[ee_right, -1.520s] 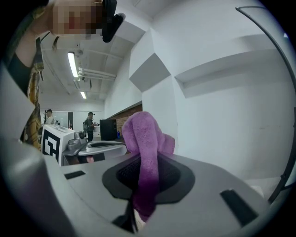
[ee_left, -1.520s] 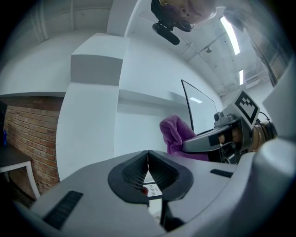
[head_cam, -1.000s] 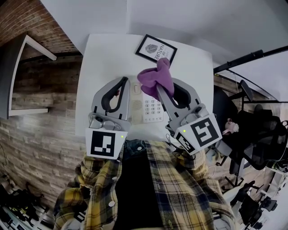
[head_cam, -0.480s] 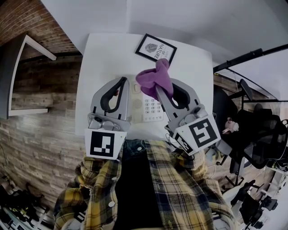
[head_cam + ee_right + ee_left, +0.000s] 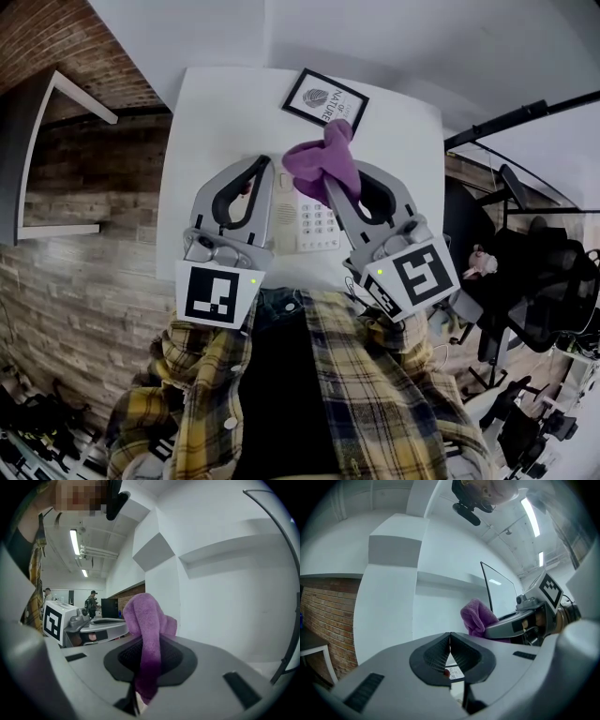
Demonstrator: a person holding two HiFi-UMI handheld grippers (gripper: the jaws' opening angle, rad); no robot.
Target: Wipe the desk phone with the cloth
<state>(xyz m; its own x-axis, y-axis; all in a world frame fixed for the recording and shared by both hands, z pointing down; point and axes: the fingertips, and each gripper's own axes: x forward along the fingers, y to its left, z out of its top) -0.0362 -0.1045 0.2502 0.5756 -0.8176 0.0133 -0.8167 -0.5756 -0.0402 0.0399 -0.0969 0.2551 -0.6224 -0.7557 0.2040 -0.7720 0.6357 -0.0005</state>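
A cream desk phone (image 5: 315,228) lies on the white table (image 5: 208,122), between my two grippers and partly hidden beneath them. The purple cloth (image 5: 323,161) is bunched up and clamped in my right gripper (image 5: 330,184), hanging over the phone's far end. In the right gripper view the cloth (image 5: 147,634) fills the slot between the jaws and drapes down. My left gripper (image 5: 264,169) hovers at the phone's left side, shut with nothing in it; its pads (image 5: 443,651) meet in the left gripper view, where the cloth (image 5: 477,617) shows to the right.
A black-framed picture (image 5: 324,100) lies at the table's far edge behind the phone. A brick wall and a shelf (image 5: 66,103) stand to the left. Office chairs and stands (image 5: 534,281) crowd the floor to the right. A white wall rises behind the table.
Almost nothing. Both grippers hold their places over the phone, and the cloth stays clamped in the right one. The view has shifted slightly.
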